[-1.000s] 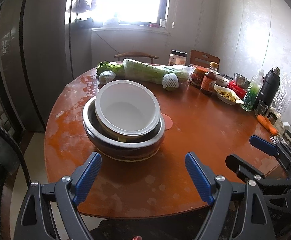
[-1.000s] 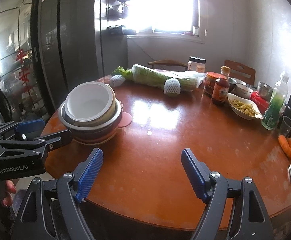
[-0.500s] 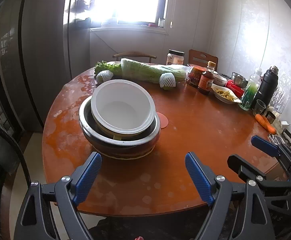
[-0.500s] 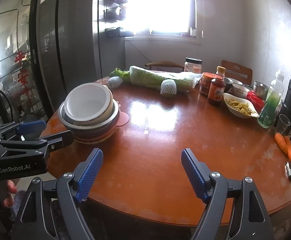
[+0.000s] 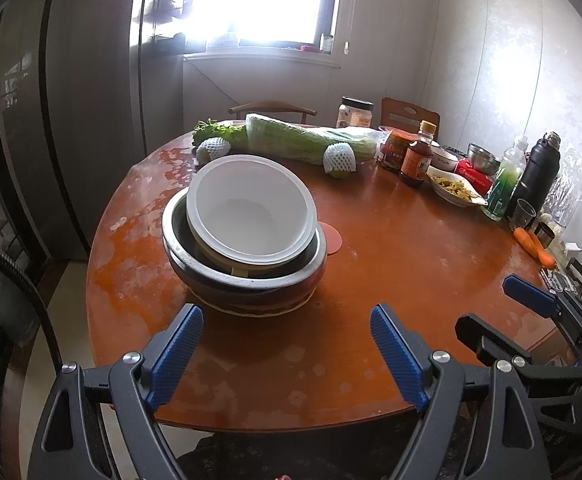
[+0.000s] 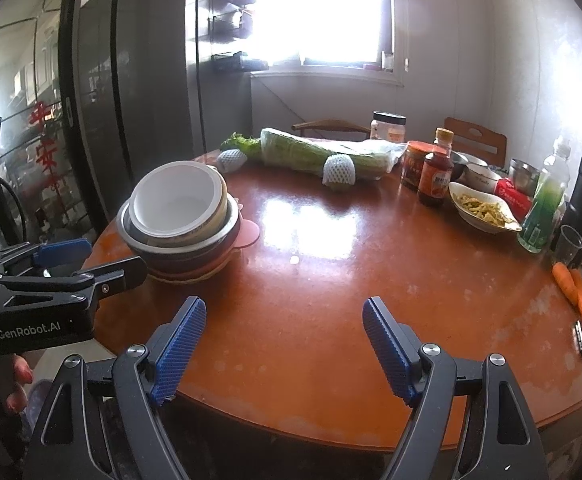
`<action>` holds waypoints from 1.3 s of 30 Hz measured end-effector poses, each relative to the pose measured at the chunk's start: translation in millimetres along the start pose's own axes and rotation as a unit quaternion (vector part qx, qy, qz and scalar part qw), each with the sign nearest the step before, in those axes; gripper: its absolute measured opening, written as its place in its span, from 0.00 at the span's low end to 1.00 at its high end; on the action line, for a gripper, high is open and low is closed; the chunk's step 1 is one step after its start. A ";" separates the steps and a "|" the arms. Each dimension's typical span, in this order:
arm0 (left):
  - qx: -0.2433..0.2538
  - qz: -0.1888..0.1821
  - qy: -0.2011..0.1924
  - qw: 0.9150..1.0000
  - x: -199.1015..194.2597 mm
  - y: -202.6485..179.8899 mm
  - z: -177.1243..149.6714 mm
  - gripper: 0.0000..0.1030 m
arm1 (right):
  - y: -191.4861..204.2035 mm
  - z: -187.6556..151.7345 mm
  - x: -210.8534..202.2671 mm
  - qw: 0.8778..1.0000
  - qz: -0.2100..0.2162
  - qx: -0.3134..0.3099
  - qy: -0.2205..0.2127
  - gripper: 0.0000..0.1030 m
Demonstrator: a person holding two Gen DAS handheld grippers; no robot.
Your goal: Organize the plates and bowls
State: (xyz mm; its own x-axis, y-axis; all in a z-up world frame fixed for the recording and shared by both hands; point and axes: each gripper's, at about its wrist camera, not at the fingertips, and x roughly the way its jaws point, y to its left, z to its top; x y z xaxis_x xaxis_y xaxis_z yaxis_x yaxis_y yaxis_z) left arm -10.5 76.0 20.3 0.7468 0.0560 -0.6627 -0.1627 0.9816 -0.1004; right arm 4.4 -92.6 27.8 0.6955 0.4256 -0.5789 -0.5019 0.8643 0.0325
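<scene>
My left tool (image 5: 287, 344) and right tool (image 6: 283, 340) hang open and empty; the nested bowl stack (image 5: 247, 232) sits on the surface (image 5: 391, 280) just ahead of the left tool, consolidated to save room.

Left gripper (image 5: 287, 342): black plastic frame with triangular cut-outs, silver screw heads at the finger joints, blue ribbed pads on both fingers; white "GenRobot.AI" lettering on its black body at the left edge of the right wrist view. Right gripper (image 6: 283, 338): same build. A black cable runs along the left edge of the left wrist view.
</scene>
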 end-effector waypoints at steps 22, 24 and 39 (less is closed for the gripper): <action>0.002 0.015 0.007 1.000 10.6 0.2 -2.0 0.83 | -0.5 -3.5 9.7 1.000 -0.001 -0.003 0.013 0.79; 0.002 0.017 0.009 1.000 11.6 -0.2 -1.9 0.83 | -0.4 -3.8 10.0 1.000 0.000 -0.004 0.013 0.79; -0.003 -0.011 -0.013 1.000 5.8 10.0 0.2 0.83 | -0.1 -5.0 14.8 1.000 0.002 0.005 0.015 0.79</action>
